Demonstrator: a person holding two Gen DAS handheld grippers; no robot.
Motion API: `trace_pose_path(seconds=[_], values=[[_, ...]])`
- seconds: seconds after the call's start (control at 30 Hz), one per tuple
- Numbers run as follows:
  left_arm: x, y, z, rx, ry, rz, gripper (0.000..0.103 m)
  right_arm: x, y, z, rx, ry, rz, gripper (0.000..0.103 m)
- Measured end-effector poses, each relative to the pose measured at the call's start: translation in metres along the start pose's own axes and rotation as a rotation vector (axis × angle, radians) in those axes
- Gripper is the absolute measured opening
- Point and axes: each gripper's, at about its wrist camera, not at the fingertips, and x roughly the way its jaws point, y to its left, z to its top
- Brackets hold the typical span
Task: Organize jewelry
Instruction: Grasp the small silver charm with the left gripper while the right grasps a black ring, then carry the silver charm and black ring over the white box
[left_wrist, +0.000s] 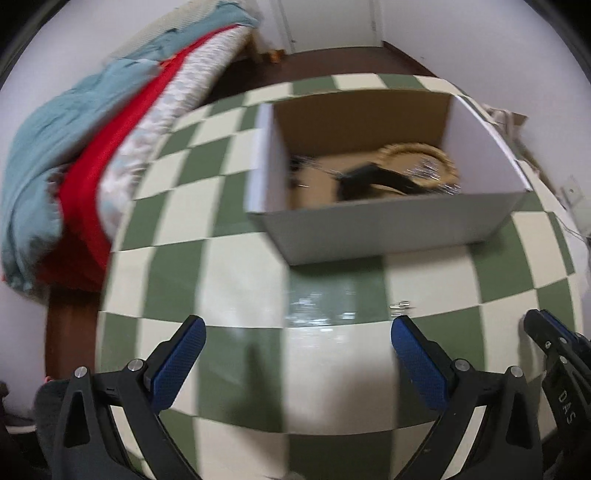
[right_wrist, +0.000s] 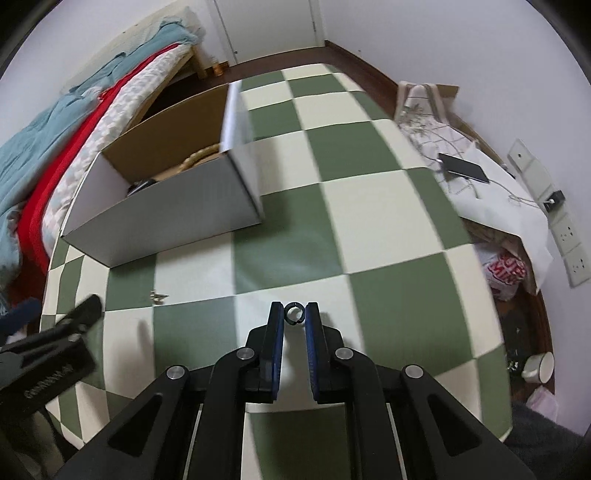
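Two views show one checkered table (left_wrist: 236, 280). From my left wrist, my left gripper (left_wrist: 297, 336) hangs over the green and cream squares with its blue pads wide apart and nothing between them. Beyond it stands an open cardboard box (left_wrist: 388, 229), and inside lie a woven golden ring-shaped piece (left_wrist: 417, 151) and something dark, too blurred to name. A small shiny trinket (left_wrist: 400, 305) lies on the table just past my right-hand pad. Bedding (left_wrist: 74, 147) in blue and red is piled to the left. From my right wrist, my right gripper (right_wrist: 294, 314) has its pads drawn close, clamped on a small dark ring (right_wrist: 294, 313) at the fingertips, above the table. The box (right_wrist: 166, 218) sits to the upper left, the trinket (right_wrist: 159, 296) near its front corner, and a phone (right_wrist: 466, 169) rests on cloth at the right.
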Motion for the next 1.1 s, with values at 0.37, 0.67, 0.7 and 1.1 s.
trace_pose_path(seconds=[0.37,0.67,0.7,1.1], values=[[0.016,-0.029,0.003,0.027,0.026,-0.127,0.032,-0.008,-0.021,0.003,0.037,-0.005,-0.008,0.012],[0.013,-0.036,0.003,0.042,0.008,-0.156,0.004,-0.007,-0.023,0.003,0.045,-0.001,-0.019,0.012],[0.012,-0.036,0.003,0.041,0.009,-0.158,0.003,-0.007,-0.023,0.003,0.046,-0.002,-0.018,0.012],[-0.009,-0.011,-0.007,0.016,-0.028,-0.183,0.002,-0.028,-0.019,0.008,0.046,-0.045,0.009,0.012]])
